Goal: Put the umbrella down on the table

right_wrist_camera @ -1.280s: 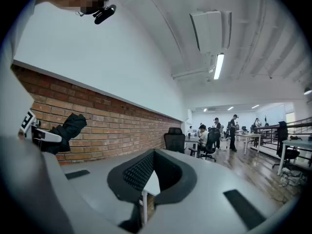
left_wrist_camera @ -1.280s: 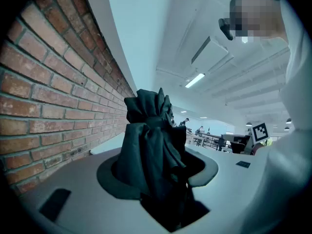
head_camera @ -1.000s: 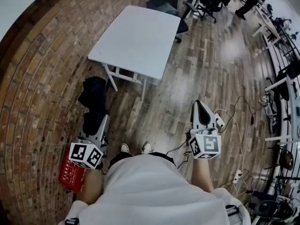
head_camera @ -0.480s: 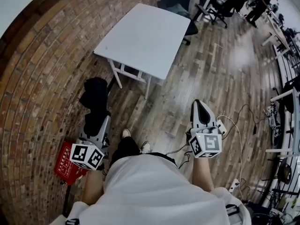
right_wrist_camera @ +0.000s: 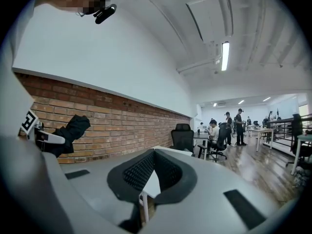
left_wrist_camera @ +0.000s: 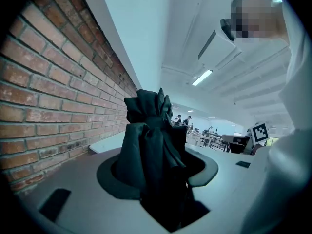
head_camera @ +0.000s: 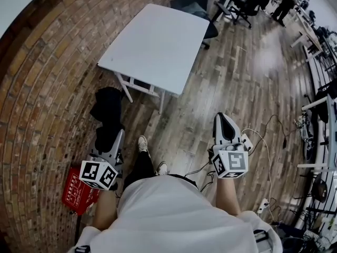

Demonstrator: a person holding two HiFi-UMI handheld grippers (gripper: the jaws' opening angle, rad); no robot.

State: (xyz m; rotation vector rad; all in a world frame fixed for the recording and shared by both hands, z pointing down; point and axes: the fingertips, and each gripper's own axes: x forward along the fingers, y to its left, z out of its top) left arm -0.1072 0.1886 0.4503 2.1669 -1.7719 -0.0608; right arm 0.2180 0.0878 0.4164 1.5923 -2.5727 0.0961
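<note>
Umbrella carried, short of the table
The umbrella (head_camera: 107, 115) stays clamped in the left gripper (head_camera: 113, 137), well apart from the table (head_camera: 158, 41); one shoe (head_camera: 142, 143) has stepped ahead. Only its own view shows the right gripper (right_wrist_camera: 153, 152) closed and empty.

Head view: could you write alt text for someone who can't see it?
Seen from above, a person's left gripper clamps a folded black umbrella beside a brick wall, while the right gripper is empty. A white table stands ahead on the wooden floor.
</note>
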